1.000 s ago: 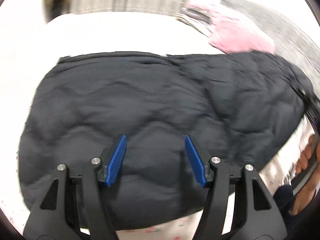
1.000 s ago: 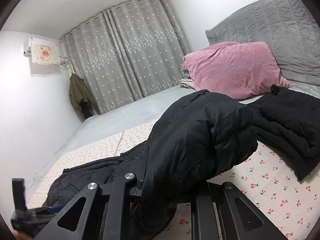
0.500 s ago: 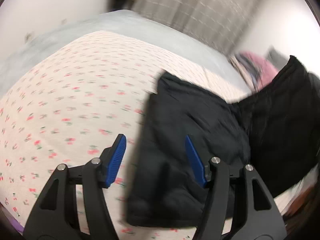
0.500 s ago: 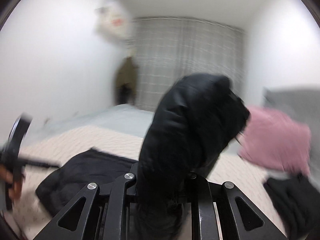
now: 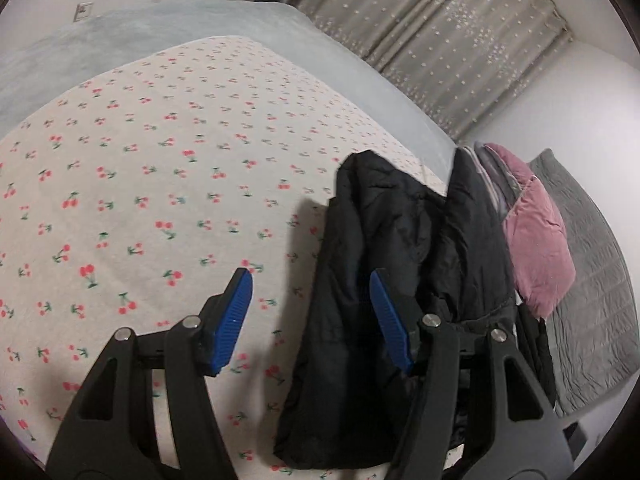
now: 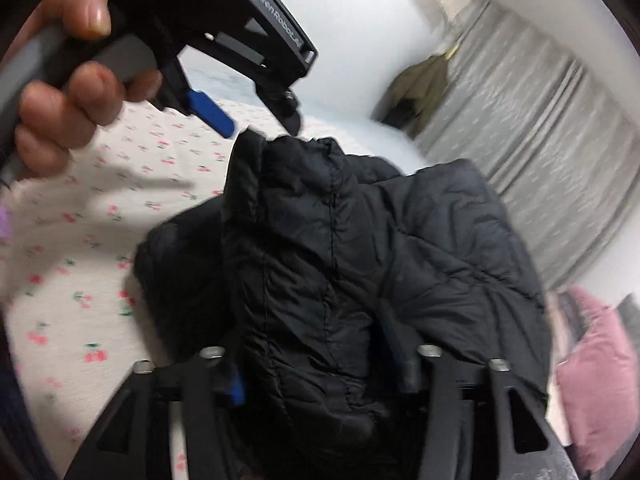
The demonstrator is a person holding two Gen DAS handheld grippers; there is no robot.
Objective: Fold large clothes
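Observation:
A black quilted jacket [image 5: 384, 280] hangs bunched up over the cherry-print bed sheet [image 5: 140, 200]. My left gripper [image 5: 310, 308] is open and empty, its blue pads [image 5: 234, 316] just left of the hanging jacket. My right gripper [image 6: 312, 368] holds a thick fold of the jacket [image 6: 332, 264] between its fingers, lifted off the bed. In the right wrist view the left gripper [image 6: 224, 40] shows at the upper left, held by a hand, beside the jacket's top edge.
A pink pillow [image 5: 536, 240] and a grey quilted headboard [image 5: 592, 280] are to the right. Grey dotted curtains [image 5: 440, 40] hang behind. An olive coat [image 6: 420, 88] hangs by the curtain. A light blue-grey cover [image 5: 160, 36] lies beyond the sheet.
The right gripper has lifted the jacket off the bed, so it now hangs bunched. The left gripper has swung left off the jacket and now sits over bare sheet beside it.

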